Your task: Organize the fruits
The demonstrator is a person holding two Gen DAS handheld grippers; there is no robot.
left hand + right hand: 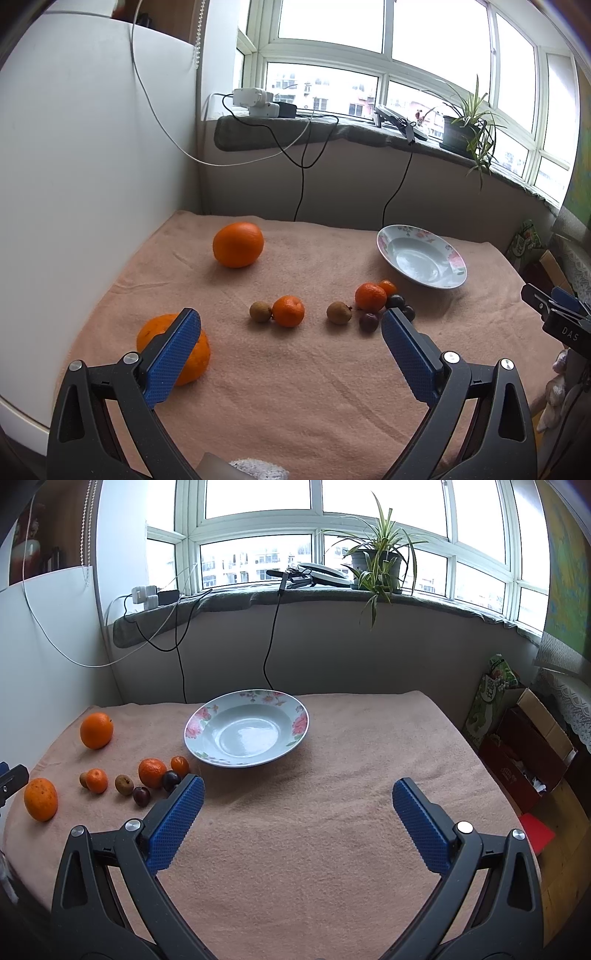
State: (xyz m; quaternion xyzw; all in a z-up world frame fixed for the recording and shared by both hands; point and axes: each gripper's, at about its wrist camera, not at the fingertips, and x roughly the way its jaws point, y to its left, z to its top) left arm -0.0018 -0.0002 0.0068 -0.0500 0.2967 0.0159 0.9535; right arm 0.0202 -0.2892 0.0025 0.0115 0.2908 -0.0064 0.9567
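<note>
A floral plate [301,716] [458,258] sits empty on the peach towel, toward the back. Left of it lies loose fruit: a big orange [238,244] [96,730] at the back, a second big orange [195,363] [40,799] near the front left, small mandarins [288,311] [152,772], brown longans [338,312] [123,784] and dark plums [368,322] [141,796]. My left gripper [291,321] is open above the towel; its left finger covers part of the front orange. My right gripper [297,790] is open over bare towel in front of the plate.
A white board [92,147] walls the left side. Behind the table runs a windowsill [258,598] with chargers, cables and a potted plant [376,563]. Cardboard boxes [528,749] and a green bag stand on the floor at the right.
</note>
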